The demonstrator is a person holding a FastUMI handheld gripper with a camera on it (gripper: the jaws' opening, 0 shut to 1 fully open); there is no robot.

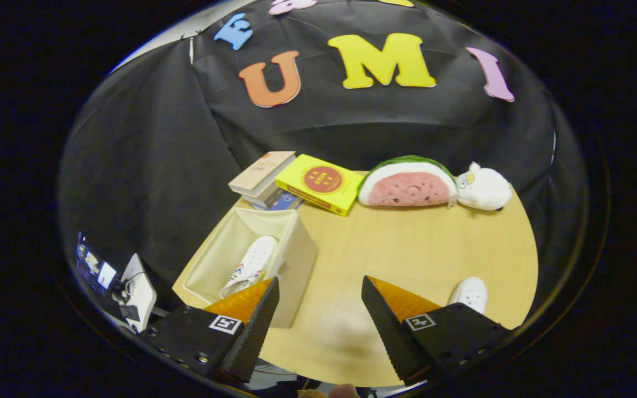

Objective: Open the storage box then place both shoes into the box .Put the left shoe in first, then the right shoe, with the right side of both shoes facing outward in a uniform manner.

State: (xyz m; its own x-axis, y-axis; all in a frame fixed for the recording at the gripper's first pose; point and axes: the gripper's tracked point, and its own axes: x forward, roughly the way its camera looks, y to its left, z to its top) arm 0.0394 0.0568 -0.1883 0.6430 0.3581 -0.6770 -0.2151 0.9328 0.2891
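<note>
Held above the table (407,249), the gripper (320,287) has its fingers spread wide with nothing between them but bare wood and a pale blur low down that I cannot make out.

Just ahead of the left finger (252,326) stands the box (296,260), a cream fabric bin, open at the top, its near corner partly covered by that finger. Inside it lies one shoe (252,265), a white sneaker with small red and blue marks on its side, resting along the box's right wall with its toe pointing away from the gripper. Its heel end is hidden behind the fingertip, so I cannot tell which shoe of the pair it is.

A second shoe (470,294), also white, lies on the table just beyond the right finger (385,320). Only its rounded end shows above the finger's body; the rest is cut off, so how it lies cannot be told.

Well beyond the fingers, along the far edge of the table, sit a stack of books (263,177), a yellow book (321,183) touching the stack, a watermelon plush (407,185) and a white plush (484,189) close beside it. Off the table's left corner, past the box, some white equipment (139,290) with cables is too small and warped to identify.
</note>
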